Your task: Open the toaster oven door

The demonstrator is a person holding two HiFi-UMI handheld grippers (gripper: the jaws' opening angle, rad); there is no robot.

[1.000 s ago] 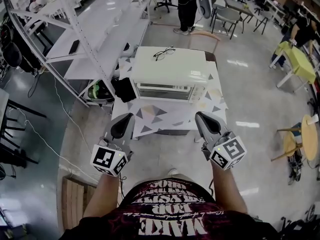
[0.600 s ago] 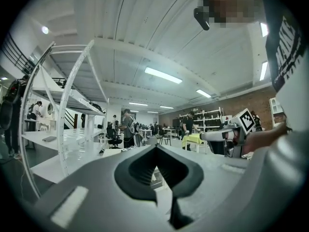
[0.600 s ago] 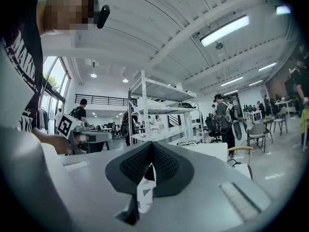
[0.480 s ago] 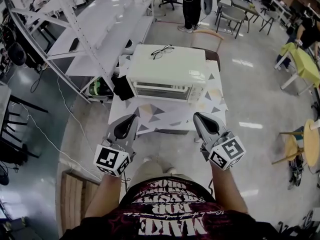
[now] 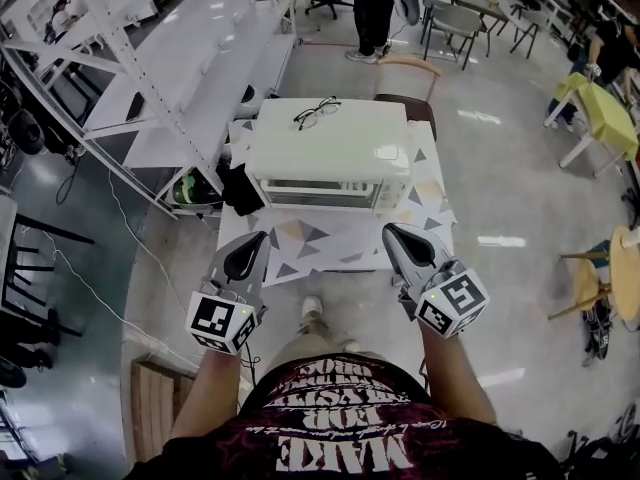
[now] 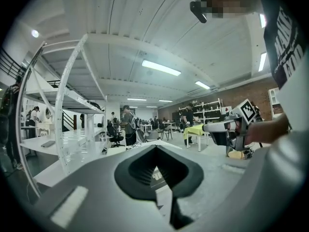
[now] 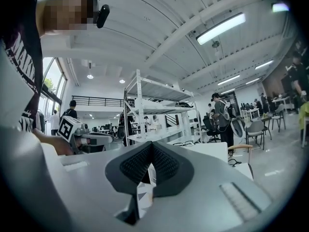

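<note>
A white toaster oven [image 5: 330,148] stands on a small table with a triangle-patterned cloth [image 5: 330,238], its glass door [image 5: 322,192] shut and facing me. A pair of glasses [image 5: 316,111] lies on its top. My left gripper [image 5: 250,242] hovers over the table's near left edge, short of the oven, jaws together and empty. My right gripper [image 5: 398,236] hangs over the near right edge, also shut on nothing. In the right gripper view the oven [image 7: 208,152] shows beyond the closed jaws [image 7: 152,151]. In the left gripper view the jaws [image 6: 155,151] meet at the tip.
A white metal shelving rack [image 5: 190,63] runs along the left. A black bag [image 5: 246,182] sits on the floor by the table's left side. A chair [image 5: 404,69] stands behind the table, a person [image 5: 372,8] further back. A wooden pallet [image 5: 153,408] lies near left.
I have stepped closer to the table: the oven and table sit nearer below the grippers, whose tips now overlap the table's near edge. Both grippers stay shut.
</note>
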